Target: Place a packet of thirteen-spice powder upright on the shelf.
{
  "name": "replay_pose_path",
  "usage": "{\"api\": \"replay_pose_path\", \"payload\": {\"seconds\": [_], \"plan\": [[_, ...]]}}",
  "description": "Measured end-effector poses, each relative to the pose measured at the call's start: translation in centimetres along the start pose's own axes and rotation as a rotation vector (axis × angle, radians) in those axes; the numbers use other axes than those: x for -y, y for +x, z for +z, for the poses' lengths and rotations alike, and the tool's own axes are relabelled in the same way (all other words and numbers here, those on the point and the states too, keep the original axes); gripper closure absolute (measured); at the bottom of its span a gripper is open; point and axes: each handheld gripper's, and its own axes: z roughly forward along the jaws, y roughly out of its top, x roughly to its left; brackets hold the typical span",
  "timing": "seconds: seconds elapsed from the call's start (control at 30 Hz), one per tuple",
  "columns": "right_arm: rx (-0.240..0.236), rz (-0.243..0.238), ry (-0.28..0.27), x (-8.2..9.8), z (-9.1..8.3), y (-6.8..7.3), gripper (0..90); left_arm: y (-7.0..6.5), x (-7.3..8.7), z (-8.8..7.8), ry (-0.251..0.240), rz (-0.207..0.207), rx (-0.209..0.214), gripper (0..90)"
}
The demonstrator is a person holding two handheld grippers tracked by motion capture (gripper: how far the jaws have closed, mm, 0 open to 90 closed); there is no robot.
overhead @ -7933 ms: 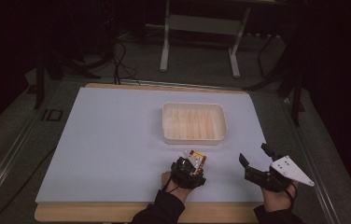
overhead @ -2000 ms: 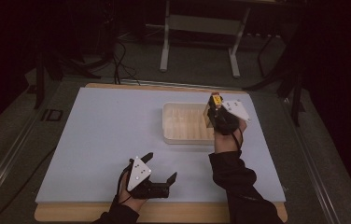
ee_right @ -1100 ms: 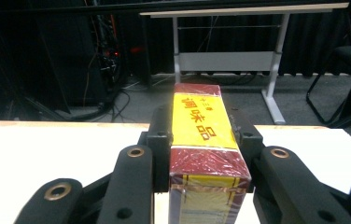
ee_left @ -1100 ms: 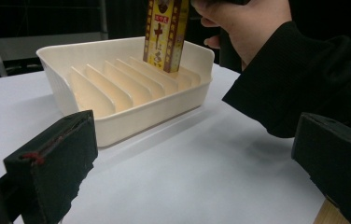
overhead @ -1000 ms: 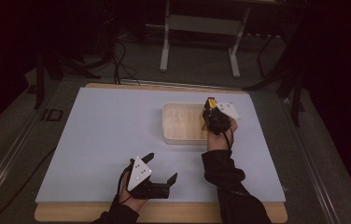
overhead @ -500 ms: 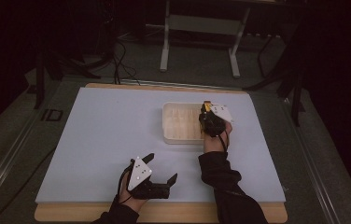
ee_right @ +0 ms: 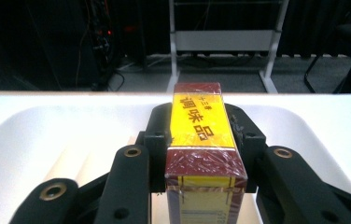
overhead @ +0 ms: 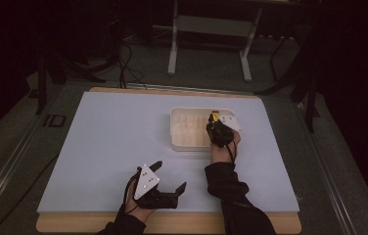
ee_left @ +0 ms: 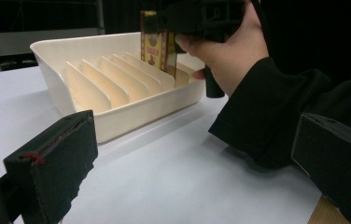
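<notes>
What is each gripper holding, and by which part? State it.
The right gripper clamps a small red-and-yellow cellophane-wrapped box by its two long sides, above the cream slotted plastic tray. The left gripper is open, holding nothing.

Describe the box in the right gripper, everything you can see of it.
The box is small and oblong, dark red and yellow with printed characters, wrapped in shiny clear film. The right gripper holds it between its jaws, shut on its two sides. In the left gripper view it stands upright, lower end down among the dividers at the far right end of the cream tray. Whether it touches the tray floor cannot be told.
</notes>
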Motion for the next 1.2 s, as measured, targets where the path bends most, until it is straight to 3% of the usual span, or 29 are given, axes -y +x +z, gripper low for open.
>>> {"api": "replay_pose_path", "payload": {"seconds": [0.33,0.47,0.67,0.7,0.93,1.1,1.2], "plan": [[-0.013,0.009,0.024,0.8,0.1,-0.3,64.5,0.0,0.0,0.0,0.000,-0.001,0.001,1.3],[-0.045,0.022,0.044,0.2,0.2,-0.6,56.3,0.0,0.0,0.0,-0.001,0.000,-0.001,1.3],[-0.082,-0.017,0.056,-0.7,-0.2,-0.8,42.9,0.0,0.0,0.0,0.000,0.002,-0.001,1.3],[-0.108,-0.029,0.067,-0.9,-0.2,-1.0,35.4,0.0,0.0,0.0,-0.001,0.001,0.001,1.3],[-0.223,-0.077,0.108,-1.6,-0.7,-2.2,14.9,0.0,-0.1,0.0,0.000,0.000,0.006,1.3],[-0.275,-0.079,0.084,-2.0,-1.5,-2.8,13.1,0.0,-0.1,0.1,0.001,-0.004,0.008,1.3],[-0.316,-0.107,0.071,-2.5,-2.6,-3.1,12.1,0.0,-0.1,0.1,0.001,-0.002,0.008,1.3]]}}
